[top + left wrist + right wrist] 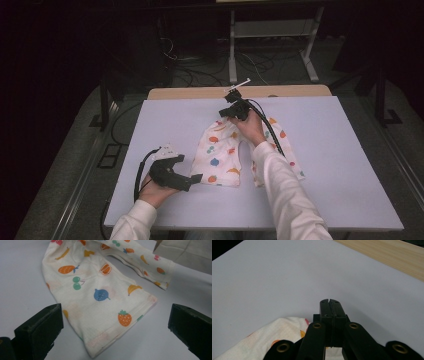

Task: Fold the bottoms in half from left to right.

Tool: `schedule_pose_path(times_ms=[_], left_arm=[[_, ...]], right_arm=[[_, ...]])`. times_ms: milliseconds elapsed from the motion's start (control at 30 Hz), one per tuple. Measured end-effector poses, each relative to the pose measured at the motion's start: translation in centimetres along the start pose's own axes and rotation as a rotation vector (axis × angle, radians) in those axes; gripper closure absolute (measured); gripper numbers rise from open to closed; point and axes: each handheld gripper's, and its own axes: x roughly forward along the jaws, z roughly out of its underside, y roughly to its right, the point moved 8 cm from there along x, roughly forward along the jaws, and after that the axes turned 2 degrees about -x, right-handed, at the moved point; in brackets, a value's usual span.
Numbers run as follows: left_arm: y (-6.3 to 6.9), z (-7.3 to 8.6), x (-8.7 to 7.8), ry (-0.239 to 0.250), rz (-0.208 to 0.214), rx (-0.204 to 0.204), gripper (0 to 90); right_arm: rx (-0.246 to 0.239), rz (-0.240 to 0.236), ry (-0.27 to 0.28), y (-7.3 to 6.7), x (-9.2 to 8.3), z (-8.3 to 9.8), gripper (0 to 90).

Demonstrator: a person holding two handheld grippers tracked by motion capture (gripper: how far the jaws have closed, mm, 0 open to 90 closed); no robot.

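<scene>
1. The shorts lie flat at the centre of the counter, waistband toward 12 o'clock, two legs spreading toward 5 and 7 o'clock.
2. The right gripper sits at the waistband, at 12 o'clock of the cloth. Its jaws are pressed together; in the right gripper view their tips look bare, with cloth bunched just under the arms, so I cannot tell whether any fabric is pinched.
3. The left gripper rests at 8 o'clock of the shorts, jaws wide apart, facing the hem of the near leg and not touching it.
4. The step in hand looks like smoothing or folding. To do it well, slide the lower left jaw under the hem corner, keep it low to the counter, and close on both layers.
5. Hold the waistband steady so the cloth stays taut and does not drag.
6. Lift slowly; thin fabric slips and wrinkles.
</scene>
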Motion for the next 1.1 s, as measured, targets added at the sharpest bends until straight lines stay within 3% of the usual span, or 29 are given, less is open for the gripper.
schedule_pose_path(times_ms=[333,733,933,1100], left_arm=[[-1.8,0.3,0.9,-0.062,0.002,-0.084,0.0],[-2.8,1.6,2.1,-0.136,0.034,-0.164,0.1],[-3.4,2.2,2.4,-0.151,0.039,-0.197,4.1],[-3.5,2.5,2.5,-0.162,0.033,-0.201,8.1]], right_arm=[[0.003,0.007,0.026,0.1,-0.5,0.1,89.0],[0.000,-0.002,0.030,-0.1,-0.3,0.2,89.0],[-0.003,0.000,0.040,-0.1,-0.5,0.2,89.0],[0.006,-0.004,0.047,0.1,-0.7,0.2,89.0]])
